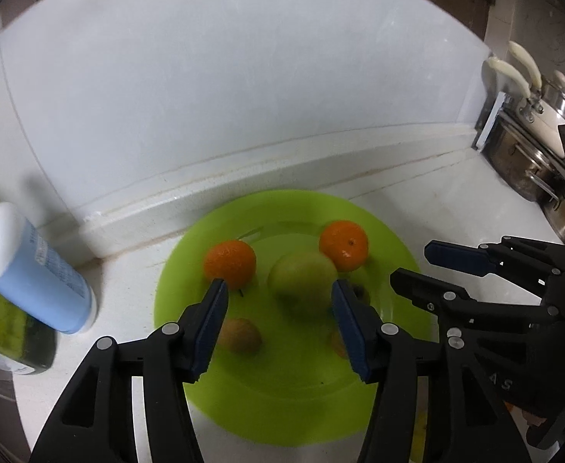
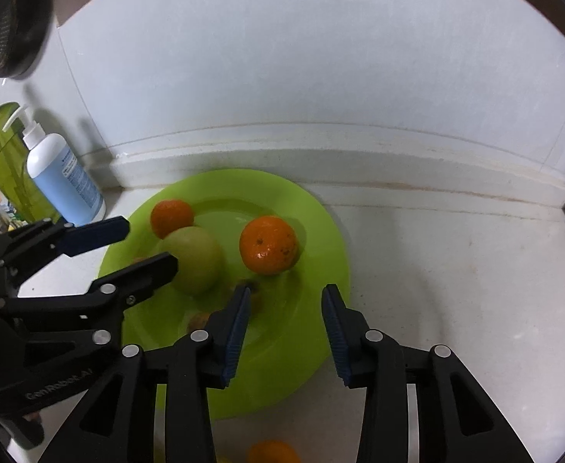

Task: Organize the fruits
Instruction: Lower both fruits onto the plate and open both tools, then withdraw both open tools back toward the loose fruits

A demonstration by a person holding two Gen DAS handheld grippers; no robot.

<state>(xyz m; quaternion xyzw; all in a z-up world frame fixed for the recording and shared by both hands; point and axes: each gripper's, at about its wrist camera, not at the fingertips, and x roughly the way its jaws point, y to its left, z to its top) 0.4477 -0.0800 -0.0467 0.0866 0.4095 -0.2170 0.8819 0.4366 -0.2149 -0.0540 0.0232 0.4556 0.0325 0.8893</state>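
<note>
Both hand-held grippers hang over the round lime-green plastic plate (image 2: 321, 239), jaws spread wide and holding nothing. Left hand-held gripper (image 1: 278, 289) brackets, from above, the pale green apple (image 1: 301, 277), its fingers apart from the fruit as far as the blur allows; right hand-held gripper (image 2: 286, 295) sits over the plate's edge at about four o'clock.

On the plate, seen from the right wrist, the apple lies near the centre, one small orange mandarin (image 2: 171, 217) touches it at eleven o'clock, and a larger mandarin (image 2: 269, 245) rests just beside it at three o'clock. Two or three small brown fruits (image 1: 242, 335), too blurred to name, lie toward six o'clock. Another orange fruit (image 2: 273, 453) shows at the bottom of the right wrist view, off the plate on the white tabletop (image 2: 456, 270).

Judging from this, most fruit is gathered; that stray one is probably left to bring in, unless sorting by kind is meant
</note>
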